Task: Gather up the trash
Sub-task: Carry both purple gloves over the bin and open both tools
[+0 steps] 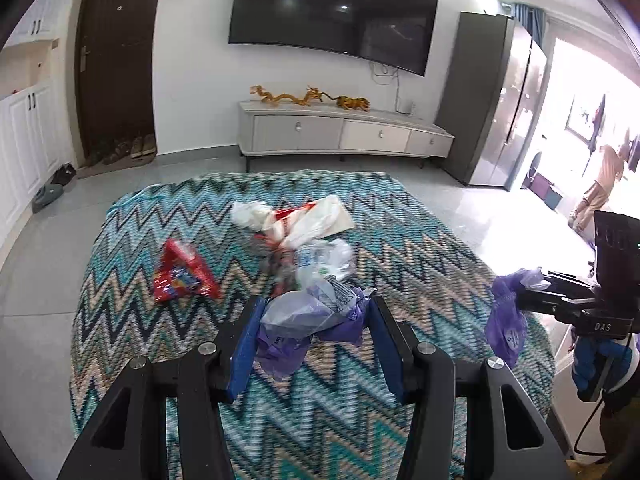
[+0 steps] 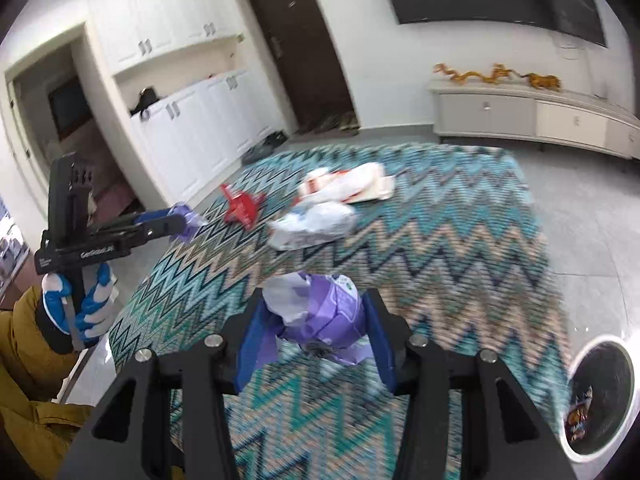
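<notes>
Partly, motion blur smears the zigzag cloth [image 1: 400, 240] over the tabletop and the trash lying on it, so no printing on any wrapper can be read, and both views cut the tongs' handles off at the lower edge. The left tongs [image 1: 312, 308] stand about half open with a crumpled purple-and-clear plastic bag [image 1: 312, 312] caught between the blue pads [image 1: 244, 352]; the bag is raised off the cloth. The right tongs [image 2: 316, 320] are likewise clamped on a second purple bag [image 2: 320, 312], a bunched wad with a white scrap at its upper left. On the cloth beyond, from left to right, lie a red snack wrapper [image 1: 184, 276], a white-and-red bag [image 1: 304, 220] and a clear crinkled bag [image 1: 324, 260] pressed close together near the middle; how many pieces that middle heap holds I cannot tell. That makes two purple bags held, one red wrapper, and one mixed heap. The room has pale floor tiles, a dark door [image 1: 116, 56] at left, a wall-mounted television [image 1: 332, 12] above a low cabinet [image 1: 344, 130] bearing gold dragon figures [image 1: 308, 98], and a grey cupboard at right. A round bin [image 2: 600, 396], half cut off, stands on the floor at the right wrist view's lower right, with coloured wrappers inside.
</notes>
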`<action>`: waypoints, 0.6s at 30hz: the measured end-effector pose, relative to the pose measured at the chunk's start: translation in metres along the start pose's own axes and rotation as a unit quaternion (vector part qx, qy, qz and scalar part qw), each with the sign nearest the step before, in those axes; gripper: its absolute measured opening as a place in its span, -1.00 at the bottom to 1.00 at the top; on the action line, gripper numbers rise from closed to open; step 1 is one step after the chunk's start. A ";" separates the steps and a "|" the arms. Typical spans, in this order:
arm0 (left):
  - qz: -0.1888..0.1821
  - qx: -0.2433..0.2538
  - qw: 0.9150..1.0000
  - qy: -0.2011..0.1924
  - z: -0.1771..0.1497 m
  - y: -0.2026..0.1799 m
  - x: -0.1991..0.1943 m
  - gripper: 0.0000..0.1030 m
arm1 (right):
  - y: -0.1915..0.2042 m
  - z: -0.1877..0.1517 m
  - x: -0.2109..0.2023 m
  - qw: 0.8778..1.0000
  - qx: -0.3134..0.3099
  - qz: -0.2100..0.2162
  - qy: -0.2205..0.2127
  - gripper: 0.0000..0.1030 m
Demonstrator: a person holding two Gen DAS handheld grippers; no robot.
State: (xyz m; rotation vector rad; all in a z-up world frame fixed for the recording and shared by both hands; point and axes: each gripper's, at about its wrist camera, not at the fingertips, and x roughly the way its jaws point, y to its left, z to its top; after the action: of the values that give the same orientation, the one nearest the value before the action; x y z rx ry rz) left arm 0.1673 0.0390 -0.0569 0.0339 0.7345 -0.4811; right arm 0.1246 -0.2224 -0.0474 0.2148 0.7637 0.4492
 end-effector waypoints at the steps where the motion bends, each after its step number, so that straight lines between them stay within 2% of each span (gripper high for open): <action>1: -0.011 0.007 1.000 0.003 0.005 -0.014 0.004 -0.02 | -0.010 -0.003 -0.010 1.000 0.009 -0.010 -0.009 -0.11; 6: -0.075 0.051 0.995 0.032 0.032 -0.103 0.039 -0.02 | -0.091 -0.027 -0.070 0.993 0.070 -0.073 -0.053 -0.11; 10: -0.132 0.089 0.985 0.065 0.051 -0.188 0.085 -0.02 | -0.159 -0.057 -0.108 0.979 0.130 -0.141 -0.073 -0.11; 14: -0.170 0.124 0.973 0.092 0.059 -0.271 0.134 -0.02 | -0.216 -0.086 -0.133 0.960 0.174 -0.208 -0.070 -0.11; 18: -0.196 0.134 0.963 0.125 0.061 -0.341 0.186 -0.02 | -0.263 -0.106 -0.139 0.944 0.201 -0.257 -0.052 -0.11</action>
State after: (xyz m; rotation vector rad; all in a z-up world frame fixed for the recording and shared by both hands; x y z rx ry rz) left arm 0.1771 -0.3533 -0.0860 0.2094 0.9246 -0.9672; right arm 0.0437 -0.5170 -0.1275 0.4026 0.7689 -0.2188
